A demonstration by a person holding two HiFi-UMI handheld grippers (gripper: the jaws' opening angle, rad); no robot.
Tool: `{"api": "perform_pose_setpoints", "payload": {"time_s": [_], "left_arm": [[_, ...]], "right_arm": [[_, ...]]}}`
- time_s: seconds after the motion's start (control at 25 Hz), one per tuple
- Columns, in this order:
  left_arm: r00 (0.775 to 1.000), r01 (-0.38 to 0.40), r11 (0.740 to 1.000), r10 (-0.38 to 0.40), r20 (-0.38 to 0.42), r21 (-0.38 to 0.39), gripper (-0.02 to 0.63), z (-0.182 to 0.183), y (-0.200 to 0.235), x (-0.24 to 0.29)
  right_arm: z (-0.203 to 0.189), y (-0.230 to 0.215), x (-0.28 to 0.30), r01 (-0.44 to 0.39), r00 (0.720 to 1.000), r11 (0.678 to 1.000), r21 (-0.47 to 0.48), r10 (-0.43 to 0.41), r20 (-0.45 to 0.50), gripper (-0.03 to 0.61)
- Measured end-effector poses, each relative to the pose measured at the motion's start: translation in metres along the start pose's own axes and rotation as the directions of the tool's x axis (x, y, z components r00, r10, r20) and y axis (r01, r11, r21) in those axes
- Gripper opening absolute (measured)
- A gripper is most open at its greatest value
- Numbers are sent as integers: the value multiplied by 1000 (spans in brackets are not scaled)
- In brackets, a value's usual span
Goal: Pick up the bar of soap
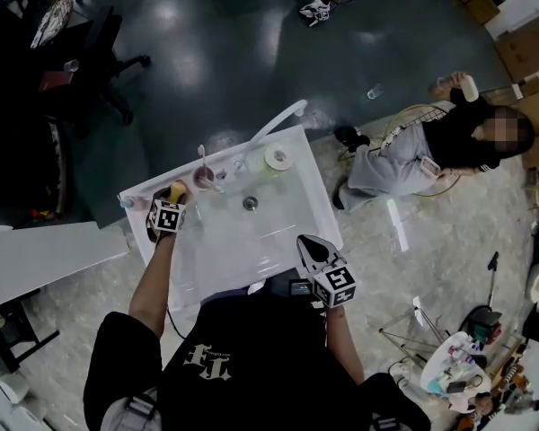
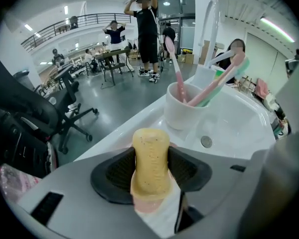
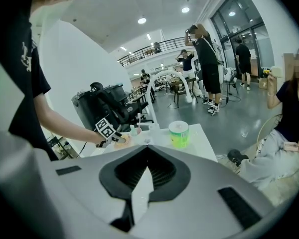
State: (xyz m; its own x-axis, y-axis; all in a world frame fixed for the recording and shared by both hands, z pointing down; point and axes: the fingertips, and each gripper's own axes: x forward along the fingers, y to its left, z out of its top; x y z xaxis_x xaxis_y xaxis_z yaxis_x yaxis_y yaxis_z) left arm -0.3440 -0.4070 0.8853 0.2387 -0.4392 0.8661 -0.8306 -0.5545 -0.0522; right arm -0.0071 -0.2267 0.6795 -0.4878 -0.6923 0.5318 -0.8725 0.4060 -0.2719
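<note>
Left gripper view shows your left gripper [image 2: 150, 164] clamped on the bar of soap [image 2: 150, 148], which is yellow, speckled and standing on end between the pads, at the far left corner of the sink [image 1: 319, 182]. A pink patch sits under the bar; whether the soap has cleared the sink's rim cannot be told. The main hazard is slip: the bar looks smooth and rounded, and only its narrow sides meet the pads, so a harder squeeze or a jerky lift could shoot it into the basin. The second hazard is the cup [image 2: 182, 111] of toothbrushes [image 2: 209, 86] just beyond the soap, which a forward swing could topple. Your right gripper [image 3: 145, 158] is closed on nothing at the sink's near right edge, too far off to help.
</note>
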Motion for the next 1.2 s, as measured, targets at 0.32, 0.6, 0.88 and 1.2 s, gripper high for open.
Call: {"api": "perform_pose_setpoints", "payload": {"time_s": [0.32,0.6,0.88,1.2], "left_arm": [[983,-25,998,35,183,-55,204,21,-24,-59],[951,-33,988,77,298,-149,198,20,-61,-125],[925,-98,969,172,337,-225,190,26,-52,-118],[841,-66,968,186,509,-244,190,43,-79,-161]], "right_arm": [[5,-2,-7,-26,999,999,-21,26,31,8],[11,-14,-16,-72,996,997,-38,74,56,8],[20,-40,-25,-108,992,992,-63,112,65,8],[17,-38,-27,-164,985,983,-84,167,34,8]]}}
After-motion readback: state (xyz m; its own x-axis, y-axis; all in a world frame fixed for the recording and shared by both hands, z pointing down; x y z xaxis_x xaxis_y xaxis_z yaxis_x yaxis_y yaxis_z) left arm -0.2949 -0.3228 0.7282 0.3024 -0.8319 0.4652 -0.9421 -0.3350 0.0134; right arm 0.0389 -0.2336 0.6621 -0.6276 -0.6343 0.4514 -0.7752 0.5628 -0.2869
